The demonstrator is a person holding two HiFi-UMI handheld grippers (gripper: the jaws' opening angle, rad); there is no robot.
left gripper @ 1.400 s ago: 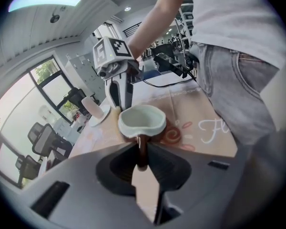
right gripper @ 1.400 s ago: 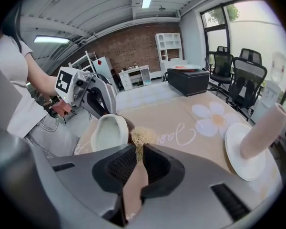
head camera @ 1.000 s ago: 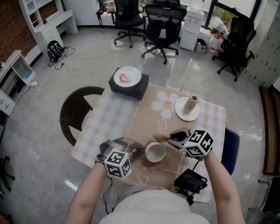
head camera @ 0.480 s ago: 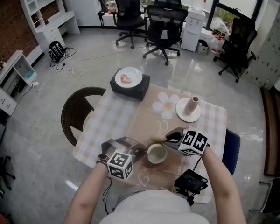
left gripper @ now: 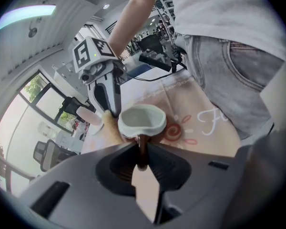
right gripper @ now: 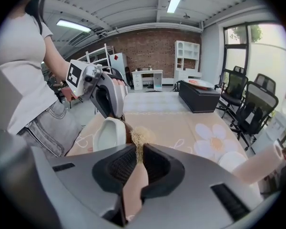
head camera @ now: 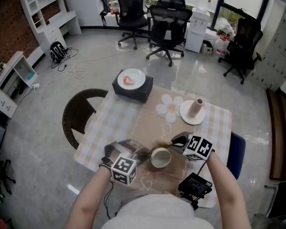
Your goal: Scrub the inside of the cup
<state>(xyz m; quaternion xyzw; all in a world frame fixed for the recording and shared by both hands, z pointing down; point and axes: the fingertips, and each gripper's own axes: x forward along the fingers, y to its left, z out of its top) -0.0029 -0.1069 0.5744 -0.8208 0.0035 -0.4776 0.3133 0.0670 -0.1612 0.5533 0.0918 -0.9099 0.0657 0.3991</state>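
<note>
The cup [head camera: 160, 157], white inside and brown outside, sits at the near middle of the table. My left gripper [head camera: 142, 156] is shut on the cup's dark handle [left gripper: 142, 147], which stands between its jaws. My right gripper [head camera: 174, 140] is shut on a straw-coloured scrubber [right gripper: 139, 138]. The scrubber's fibre tuft [left gripper: 109, 122] hangs just outside the cup's rim [right gripper: 110, 132], on the side away from the handle. The cup's inside shows nothing in it. In the left gripper view the right gripper [left gripper: 107, 97] points down beside the cup [left gripper: 142, 118].
A black box carrying a white plate [head camera: 132, 78] stands at the table's far left corner. A white plate with a beige cylinder [head camera: 195, 108] sits far right. A round dark chair [head camera: 81, 113] is left of the table. A black device [head camera: 194, 185] hangs at my waist.
My right gripper has sunk a little and rolled, bringing the scrubber closer to the cup's rim. The left gripper has rolled slightly in place, still holding the handle.
</note>
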